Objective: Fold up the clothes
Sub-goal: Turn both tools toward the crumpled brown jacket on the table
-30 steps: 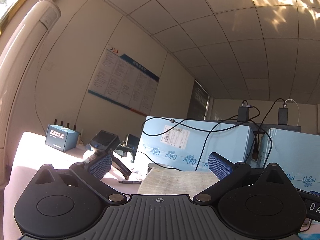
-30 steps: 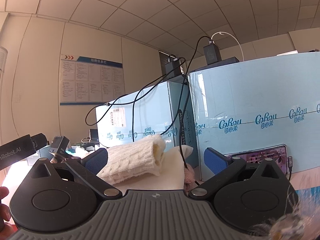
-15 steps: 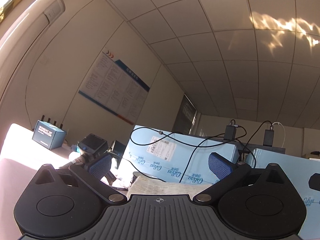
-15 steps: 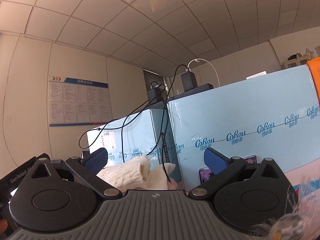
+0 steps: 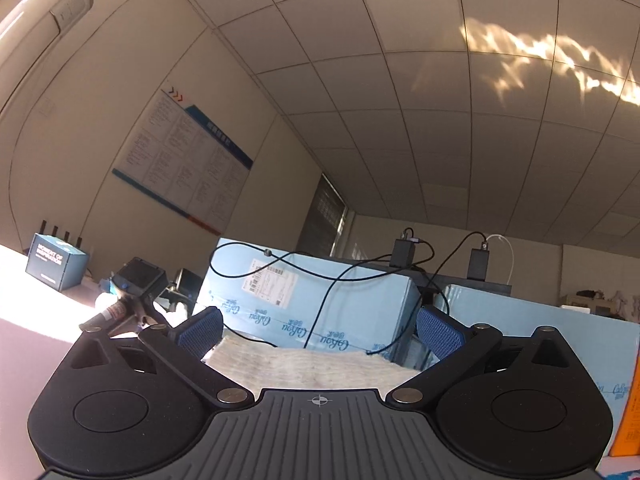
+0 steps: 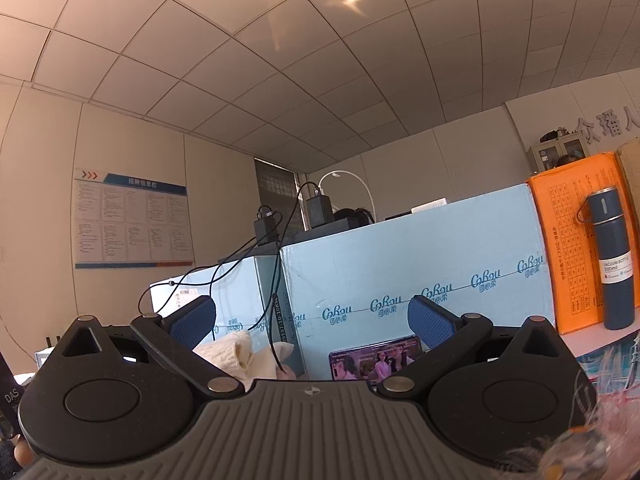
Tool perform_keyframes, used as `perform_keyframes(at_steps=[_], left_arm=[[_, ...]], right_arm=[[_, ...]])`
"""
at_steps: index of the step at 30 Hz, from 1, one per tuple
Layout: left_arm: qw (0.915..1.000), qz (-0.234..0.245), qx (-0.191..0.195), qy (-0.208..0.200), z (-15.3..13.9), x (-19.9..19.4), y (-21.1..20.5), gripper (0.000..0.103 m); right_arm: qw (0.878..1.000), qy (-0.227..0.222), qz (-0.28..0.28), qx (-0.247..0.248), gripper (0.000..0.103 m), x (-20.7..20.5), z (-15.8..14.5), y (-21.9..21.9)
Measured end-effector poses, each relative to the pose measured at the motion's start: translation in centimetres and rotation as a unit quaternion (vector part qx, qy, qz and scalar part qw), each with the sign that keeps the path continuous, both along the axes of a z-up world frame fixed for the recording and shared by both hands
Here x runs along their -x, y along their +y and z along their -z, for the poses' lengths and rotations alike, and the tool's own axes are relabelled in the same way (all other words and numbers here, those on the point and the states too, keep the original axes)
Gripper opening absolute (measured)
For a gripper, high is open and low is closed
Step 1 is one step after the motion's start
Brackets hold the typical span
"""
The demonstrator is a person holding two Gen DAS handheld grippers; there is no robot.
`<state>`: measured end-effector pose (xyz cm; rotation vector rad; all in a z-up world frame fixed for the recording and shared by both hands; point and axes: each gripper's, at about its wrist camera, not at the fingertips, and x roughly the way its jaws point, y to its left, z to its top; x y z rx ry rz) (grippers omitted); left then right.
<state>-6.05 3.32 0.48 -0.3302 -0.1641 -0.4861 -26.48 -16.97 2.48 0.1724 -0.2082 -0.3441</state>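
A cream knitted garment [image 5: 304, 368] lies folded on the table, low in the left wrist view, just beyond and below my left gripper [image 5: 320, 326]. The left gripper is open and empty, tilted up toward the ceiling. In the right wrist view the same garment [image 6: 230, 350] shows at the lower left, behind the left finger. My right gripper [image 6: 312, 316] is open and empty, also tilted upward, apart from the cloth.
Light blue cartons [image 5: 312, 304] [image 6: 412, 284] with black cables and chargers on top stand right behind the garment. A phone [image 6: 374, 360] leans on the carton. An orange box [image 6: 572, 240] and a dark flask [image 6: 612, 260] stand at right. A small blue box [image 5: 56, 262] and a black device [image 5: 136, 280] sit at left.
Both grippers have tilted upward over the last second, so the garment and table sank low in both views and more ceiling shows. Both stay open and empty.
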Motion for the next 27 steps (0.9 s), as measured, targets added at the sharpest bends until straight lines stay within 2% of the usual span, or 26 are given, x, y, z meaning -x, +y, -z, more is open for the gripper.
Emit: perform_keyframes(at_steps=[3, 8, 11, 16, 19, 23, 26, 27], left_arm=[[0.9972, 0.066, -0.033, -0.005, -0.4, 1.7, -1.5, 0.103], [0.9837, 0.157, -0.087, -0.016, -0.6, 4.7, -4.8, 0.103], [0.9688, 0.225, -0.103, -0.002, -0.6, 6.0, -6.9, 0.103], [0.9431, 0.306, -0.129, 0.002, -0.8, 8.8, -11.0, 0.103], [0.9209, 0.360, -0.150, 0.003, -1.2, 10.8, -14.1, 0.103], [0.8834, 0.434, -0.176, 0.017, -1.8, 13.1, -18.7, 0.103], [0.8518, 0.487, -0.192, 0.018, -2.2, 14.9, -22.8, 0.103], [0.8455, 0.497, -0.194, 0.013, -2.3, 15.4, -24.0, 0.103]], right_arm=[[1.000, 0.002, 0.024, -0.004, 0.103, 3.1, 0.1, -1.0], [0.995, 0.016, 0.092, -0.023, 0.103, 8.3, 1.0, -3.1], [0.989, 0.027, 0.142, -0.045, 0.103, 11.4, 2.0, -4.7], [0.969, 0.053, 0.221, -0.096, 0.103, 16.3, 3.5, -8.2], [0.953, 0.066, 0.263, -0.138, 0.103, 19.2, 4.1, -10.4], [0.933, 0.082, 0.299, -0.181, 0.103, 23.7, 4.6, -12.1], [0.919, 0.087, 0.329, -0.197, 0.103, 26.5, 4.3, -13.0], [0.915, 0.087, 0.340, -0.201, 0.103, 27.4, 4.2, -13.2]])
